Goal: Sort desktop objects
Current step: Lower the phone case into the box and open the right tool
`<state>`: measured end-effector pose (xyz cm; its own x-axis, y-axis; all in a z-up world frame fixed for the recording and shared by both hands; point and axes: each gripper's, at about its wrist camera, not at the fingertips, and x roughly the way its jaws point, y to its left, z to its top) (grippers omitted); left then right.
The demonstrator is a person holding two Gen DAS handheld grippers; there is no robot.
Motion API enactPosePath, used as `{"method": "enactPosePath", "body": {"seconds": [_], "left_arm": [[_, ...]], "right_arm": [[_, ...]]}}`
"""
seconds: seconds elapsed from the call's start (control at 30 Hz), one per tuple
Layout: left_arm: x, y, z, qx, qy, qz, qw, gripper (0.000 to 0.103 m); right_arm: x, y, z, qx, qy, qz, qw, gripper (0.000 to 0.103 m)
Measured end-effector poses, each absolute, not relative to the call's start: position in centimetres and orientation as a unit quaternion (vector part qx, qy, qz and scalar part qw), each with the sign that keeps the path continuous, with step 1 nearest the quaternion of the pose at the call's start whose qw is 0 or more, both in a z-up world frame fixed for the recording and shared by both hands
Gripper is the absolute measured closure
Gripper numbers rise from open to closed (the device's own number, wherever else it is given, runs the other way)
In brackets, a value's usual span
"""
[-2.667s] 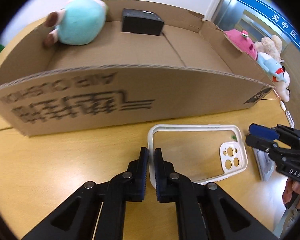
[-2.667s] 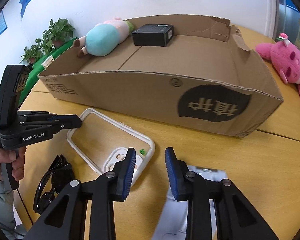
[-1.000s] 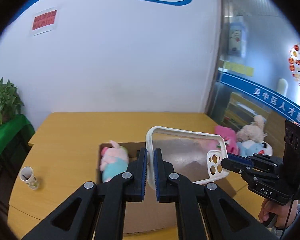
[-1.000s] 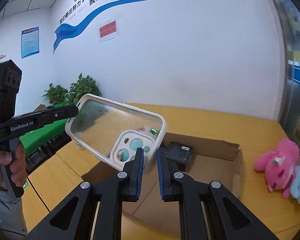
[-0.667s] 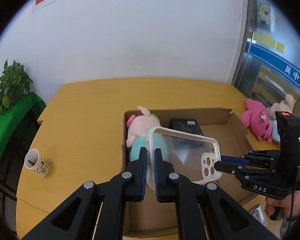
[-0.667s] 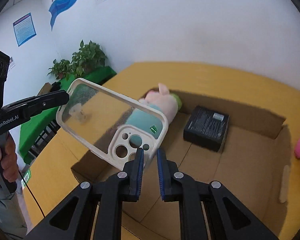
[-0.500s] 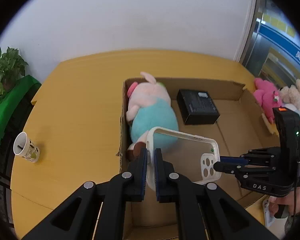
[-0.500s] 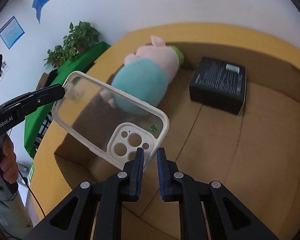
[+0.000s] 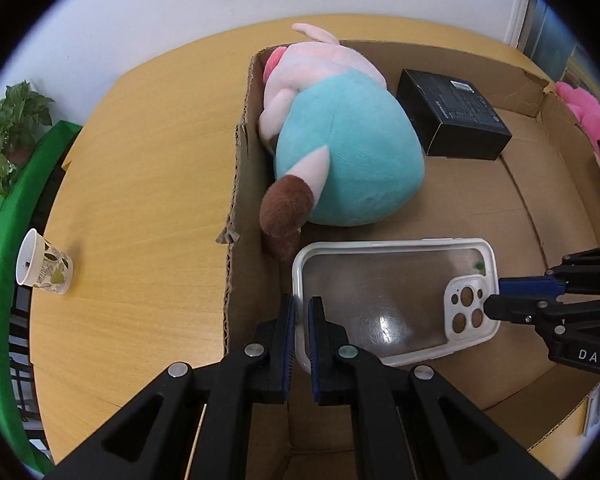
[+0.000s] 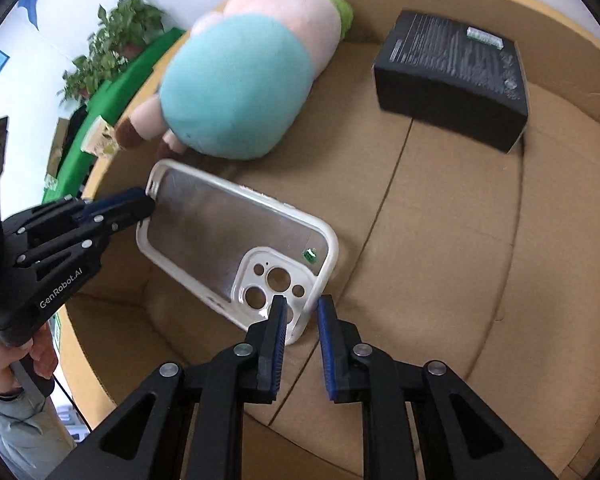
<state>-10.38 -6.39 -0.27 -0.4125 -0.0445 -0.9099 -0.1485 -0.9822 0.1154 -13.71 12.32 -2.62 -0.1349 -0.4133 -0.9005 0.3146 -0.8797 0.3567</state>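
Note:
A clear phone case [image 9: 380, 300] with a white rim hangs low inside the cardboard box [image 9: 240, 240], just above its floor. My left gripper [image 9: 302, 304] is shut on the rim of the case's plain end. At the camera-hole end, my right gripper [image 10: 302, 304] has jaws that are opening. The case's corner [image 10: 220, 232] still sits between them, with a gap beside the right pad. The right gripper [image 9: 496, 296] shows at the right in the left wrist view. The left gripper [image 10: 150, 202] shows at the left in the right wrist view.
A teal and pink plush pig [image 9: 348, 152] and a black box [image 9: 452, 112] lie at the far end of the cardboard box. On the wooden table outside stand a paper cup [image 9: 44, 264] at left and a pink plush [image 9: 584, 110] at right.
Both grippers have come down with the case from high above the box to just over its floor, tilting downward. The right jaws, shut on the case before, have parted.

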Motion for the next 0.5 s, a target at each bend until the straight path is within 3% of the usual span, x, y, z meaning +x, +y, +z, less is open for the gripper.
{"method": "enactPosePath", "body": {"seconds": [0.1,0.17,0.23,0.3,0.37,0.43,0.5], "left_arm": [[-10.3,-6.0,-0.2,-0.543,0.104,0.833,0.017,0.097],[-9.8,-5.9,0.4,-0.531,0.110,0.840,0.010,0.092],[-8.6,-6.0,1.8,-0.505,0.099,0.858,0.009,0.089],[-6.8,-6.3,4.0,-0.462,0.079,0.883,0.004,0.078],[-4.1,-6.5,6.7,-0.403,0.050,0.914,0.006,0.050],[-1.4,-6.4,8.9,-0.343,0.025,0.939,0.012,0.027],[1.7,-6.0,10.4,-0.287,0.008,0.957,0.026,0.022]], "right_arm": [[-13.4,12.1,-1.9,0.598,-0.040,-0.762,0.246,0.068],[-12.7,12.1,-0.9,0.572,-0.039,-0.779,0.254,0.047],[-10.9,12.6,1.3,0.525,-0.020,-0.814,0.249,0.041],[-8.6,13.6,3.8,0.473,-0.006,-0.850,0.231,0.035],[-6.0,15.3,6.2,0.422,-0.005,-0.885,0.200,0.011],[-2.7,17.3,8.2,0.375,-0.006,-0.914,0.154,0.000],[-0.3,18.8,9.1,0.352,-0.010,-0.928,0.125,0.000]]}}
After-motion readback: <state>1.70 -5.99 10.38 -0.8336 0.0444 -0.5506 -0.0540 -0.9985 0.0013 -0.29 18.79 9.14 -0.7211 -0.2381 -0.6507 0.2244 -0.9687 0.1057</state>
